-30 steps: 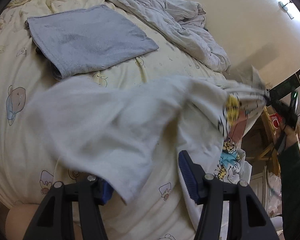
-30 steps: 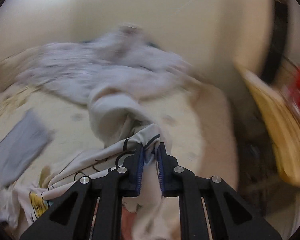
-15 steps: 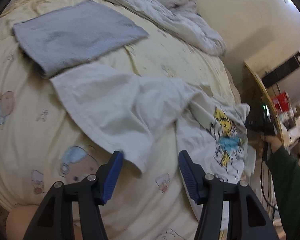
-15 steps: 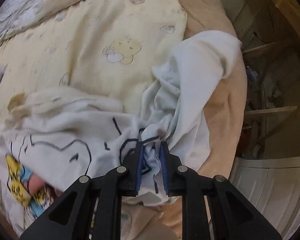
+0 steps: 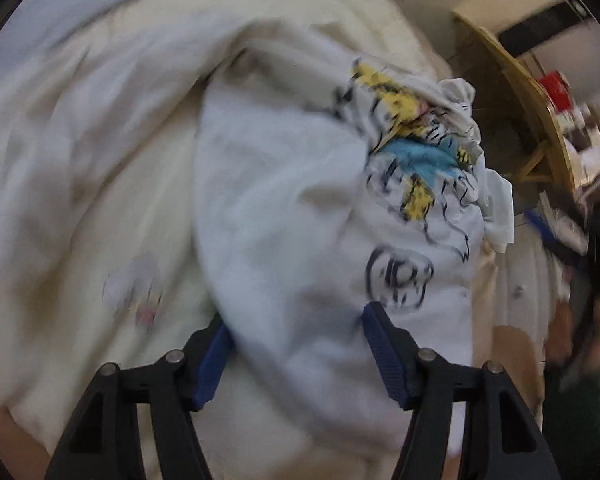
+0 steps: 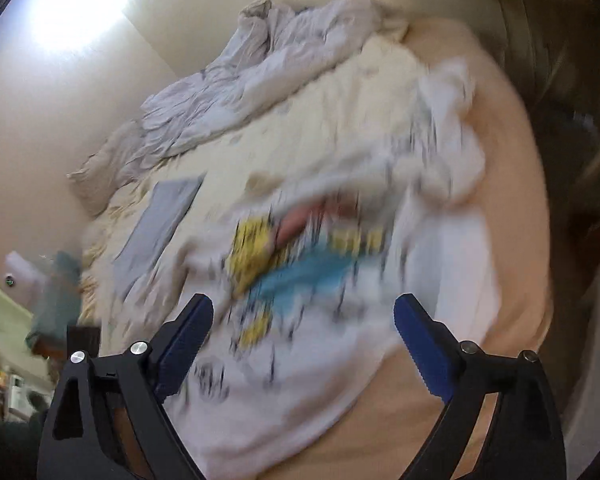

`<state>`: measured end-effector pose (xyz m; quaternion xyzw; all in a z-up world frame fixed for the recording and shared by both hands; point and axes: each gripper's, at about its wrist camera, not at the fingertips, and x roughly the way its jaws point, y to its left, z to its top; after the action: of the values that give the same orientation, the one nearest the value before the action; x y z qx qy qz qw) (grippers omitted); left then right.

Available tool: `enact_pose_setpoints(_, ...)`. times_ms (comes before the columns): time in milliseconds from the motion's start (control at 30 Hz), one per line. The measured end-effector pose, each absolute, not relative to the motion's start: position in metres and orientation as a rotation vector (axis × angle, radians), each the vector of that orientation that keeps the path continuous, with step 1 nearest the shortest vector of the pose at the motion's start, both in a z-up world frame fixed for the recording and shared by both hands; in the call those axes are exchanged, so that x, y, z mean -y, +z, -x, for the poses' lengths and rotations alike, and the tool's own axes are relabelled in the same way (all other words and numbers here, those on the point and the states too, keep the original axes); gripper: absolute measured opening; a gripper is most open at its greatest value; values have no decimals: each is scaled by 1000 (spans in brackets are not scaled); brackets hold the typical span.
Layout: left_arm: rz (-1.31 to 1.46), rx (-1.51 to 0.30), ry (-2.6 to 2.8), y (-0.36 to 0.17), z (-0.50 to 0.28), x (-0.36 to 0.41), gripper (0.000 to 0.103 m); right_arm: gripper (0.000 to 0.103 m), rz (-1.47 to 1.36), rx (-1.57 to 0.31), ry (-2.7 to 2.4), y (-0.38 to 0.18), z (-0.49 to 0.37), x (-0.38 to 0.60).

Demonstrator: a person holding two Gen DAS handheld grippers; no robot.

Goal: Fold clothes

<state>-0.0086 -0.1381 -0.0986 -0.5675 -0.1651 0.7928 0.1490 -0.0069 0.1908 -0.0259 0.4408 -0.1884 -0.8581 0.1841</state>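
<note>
Jaws of the left gripper [image 5: 296, 316] stand apart, having just been closing, with a fold of the white printed T-shirt [image 5: 280, 220] lying between the blue pads and draped over the left one; no pinch on the cloth is visible. Jaws of the right gripper [image 6: 304, 302] stand wide, having just been opening, with nothing clamped; the shirt lies beyond and beneath them, print upward.

Both views are motion-blurred. The left wrist view shows the shirt bunched, its yellow and blue print crumpled toward the far right edge of the bed, beside a wooden table [image 5: 520, 92] and a dark green sleeve [image 5: 572, 420]. Only the right wrist view shows a flat folded grey garment [image 6: 160, 220] well apart to the left and a crumpled grey quilt [image 6: 240, 92] along the wall.

The shirt overhangs the tan mattress edge [image 6: 512, 200]; bare cream sheet [image 6: 340, 100] lies between shirt and quilt.
</note>
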Motion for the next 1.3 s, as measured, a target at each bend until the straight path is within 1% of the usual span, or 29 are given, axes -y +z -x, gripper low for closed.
enact_pose_setpoints(33,1609,414,2317,-93,12,134,5,95,-1250,552,-2398,-38,-7,-190)
enact_pose_setpoints(100,1555,306,2399,-76,21,131,4,95,-1273,632,-2350,-52,-13,-195)
enact_pose_setpoints(167,1509,231,2472,-53,30,138,4,94,-1193,677,-2337,-47,-11,-200)
enact_pose_setpoints(233,1484,194,2507,-27,41,153,4,95,-1075,695,-2377,-38,-12,-208)
enact_pose_setpoints(267,1471,177,2523,-12,46,163,4,95,-1067,722,-2380,-39,-13,-211)
enact_pose_setpoints(367,1412,45,2633,37,61,200,4,95,-1106,818,-2351,-52,-8,-221)
enact_pose_setpoints(467,1461,-162,2788,50,92,244,4,95,-1051,856,-2345,-49,-9,-227)
enact_pose_setpoints(533,1544,-207,2830,40,116,265,5,95,-1051,853,-2339,-51,-7,-226)
enact_pose_setpoints(633,1731,-27,2709,6,144,284,9,95,-1083,817,-2338,-54,-3,-218)
enact_pose_setpoints(667,1733,-21,2699,2,145,282,13,95,-1096,796,-2342,-54,-3,-215)
enact_pose_setpoints(700,1727,12,2688,-1,139,280,23,95,-1117,768,-2353,-54,-2,-213)
enact_pose_setpoints(733,1720,44,2677,-4,134,278,31,95,-1141,736,-2365,-54,-1,-210)
enact_pose_setpoints(767,1713,77,2666,-7,128,277,43,95,-1184,676,-2388,-54,1,-205)
enact_pose_setpoints(833,1699,134,2644,-13,117,274,45,95,-1255,497,-2429,-49,9,-190)
enact_pose_setpoints(900,1693,146,2630,-15,94,275,46,95,-1281,332,-2458,-46,14,-176)
enact_pose_setpoints(933,1692,194,2618,-17,82,277,48,95,-1291,237,-2472,-44,18,-168)
enact_pose_setpoints(967,1690,242,2607,-20,69,278,53,95,-1299,160,-2469,-44,20,-159)
enact_pose_setpoints(1000,1692,289,2593,-23,58,280,56,94,-1327,92,-2455,-46,27,-149)
enact_pose_setpoints(1067,1751,367,2540,-36,44,279,58,92,-1333,33,-2419,-51,37,-134)
enact_pose_setpoints(1100,1795,391,2511,-44,42,279,58,89,-1335,-6,-2413,-54,43,-125)
enact_pose_setpoints(1167,1860,422,2468,-61,39,274,58,60,-1380,-90,-2394,-66,57,-110)
enact_pose_setpoints(1200,1867,407,2469,-67,41,271,58,31,-1416,-127,-2383,-73,65,-104)
enact_pose_setpoints(1233,1847,390,2497,-70,44,269,58,12,-1430,-101,-2373,-74,70,-106)
enact_pose_setpoints(1267,1811,380,2528,-69,46,268,57,10,-1441,-67,-2366,-74,74,-108)
enact_pose_setpoints(1300,1761,379,2552,-67,49,267,35,10,-1424,27,-2379,-66,75,-118)
